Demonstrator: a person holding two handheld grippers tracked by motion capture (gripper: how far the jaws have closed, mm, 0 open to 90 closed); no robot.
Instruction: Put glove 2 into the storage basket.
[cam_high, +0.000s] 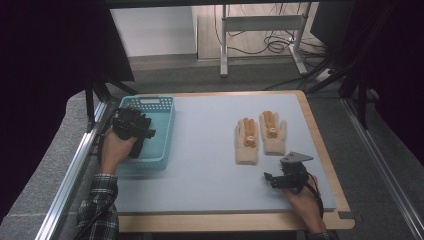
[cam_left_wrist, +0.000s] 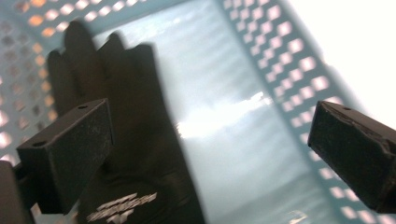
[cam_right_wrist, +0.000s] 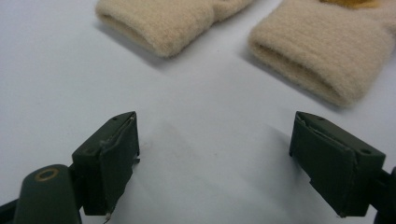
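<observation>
Left gripper view: the left gripper (cam_left_wrist: 210, 144) hangs with jaws spread wide and empty over a black glove (cam_left_wrist: 126, 140) lying in the blue basket (cam_left_wrist: 289, 60). The right gripper (cam_right_wrist: 215, 163), equally wide and empty, rests near two beige gloves (cam_high: 260, 135) on the table (cam_high: 200, 150).

We count: beige knitted gloves: two (cam_high: 247, 141) (cam_high: 272, 132), side by side at 3 o'clock on the mat | black glove: one (cam_left_wrist: 140, 154), lying in the basket | light-blue perforated basket: one (cam_high: 167, 112), at 9 o'clock | handheld grippers: two, left (cam_high: 132, 125) and right (cam_high: 290, 175).
</observation>
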